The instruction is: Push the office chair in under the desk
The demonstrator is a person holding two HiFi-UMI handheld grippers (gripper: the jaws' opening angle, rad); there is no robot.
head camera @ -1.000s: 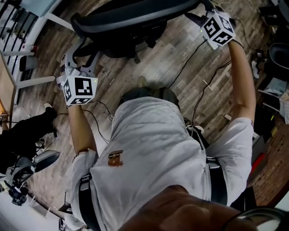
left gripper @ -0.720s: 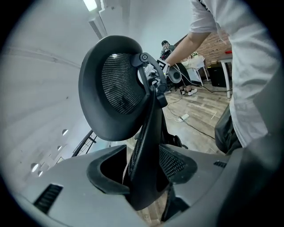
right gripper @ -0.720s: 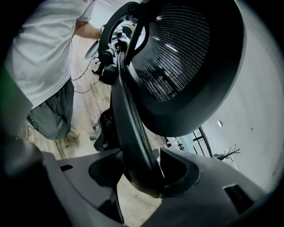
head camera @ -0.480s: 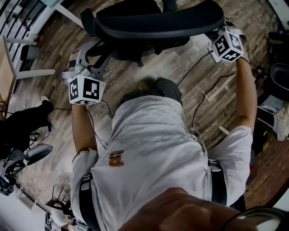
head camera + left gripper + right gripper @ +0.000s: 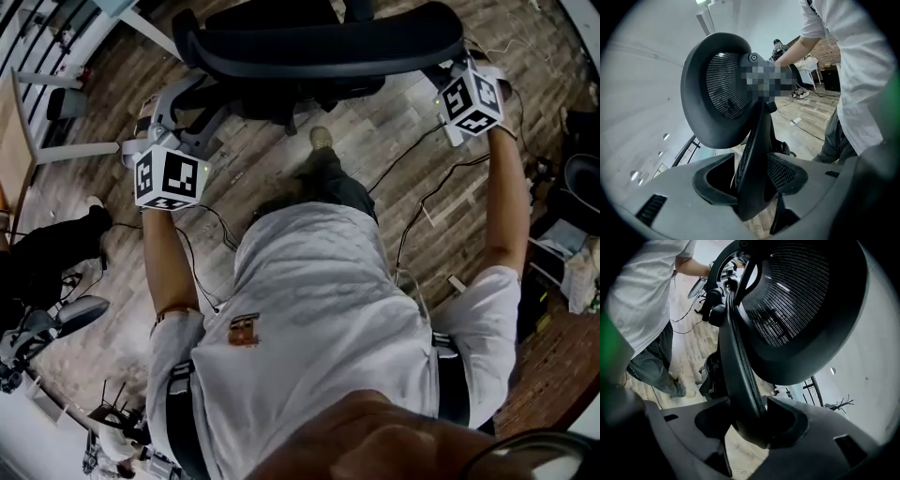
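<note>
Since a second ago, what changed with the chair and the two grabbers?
The jaws of the left gripper and the right gripper have just been closing on the side edges of the backrest. The person took a step, one foot now forward, pushing the office chair along. Same as before: one gripper at each side.

- Left gripper [image 5: 752, 180] and right gripper [image 5: 750, 423]: jaws have just been closing, the office chair [image 5: 328, 52] backrest rim between each pair.
- Chair pushed forward across the floor.
- Person's shoe [image 5: 322, 138] now stepped ahead.
</note>
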